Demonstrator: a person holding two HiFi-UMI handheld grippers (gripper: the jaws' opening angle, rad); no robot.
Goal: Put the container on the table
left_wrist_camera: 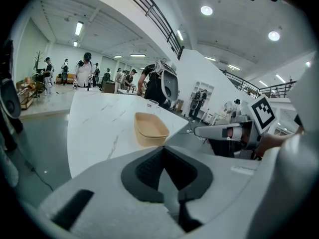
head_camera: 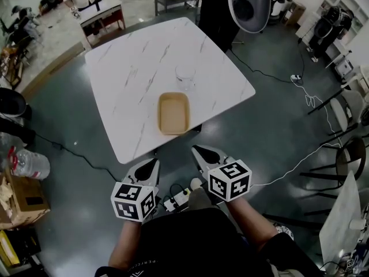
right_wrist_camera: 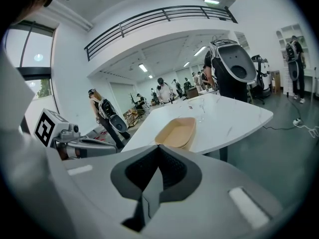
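Here, the tan container (head_camera: 174, 113) sat on the white marble table (head_camera: 127, 74) near its front edge, a clear cup (head_camera: 185, 77) just beyond it. The left gripper (head_camera: 151, 165) and right gripper (head_camera: 198, 152) hovered short of the table, jaws pressed together, holding nothing

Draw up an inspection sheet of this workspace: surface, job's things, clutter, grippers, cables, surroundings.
Surface: white marble table, carrying two things.
Job's things: tan container sits upright and empty on the table, close to its near edge.
Clutter: clear glass just beyond the container.
Grippers: left gripper and right gripper, jaws together, nothing in them, both held short of the table edge.
Cables: power strip on the floor between the grippers; black cable at left, white cable at right.
Surroundings: cardboard box and plastic bottle at left, chairs at right, people beyond.
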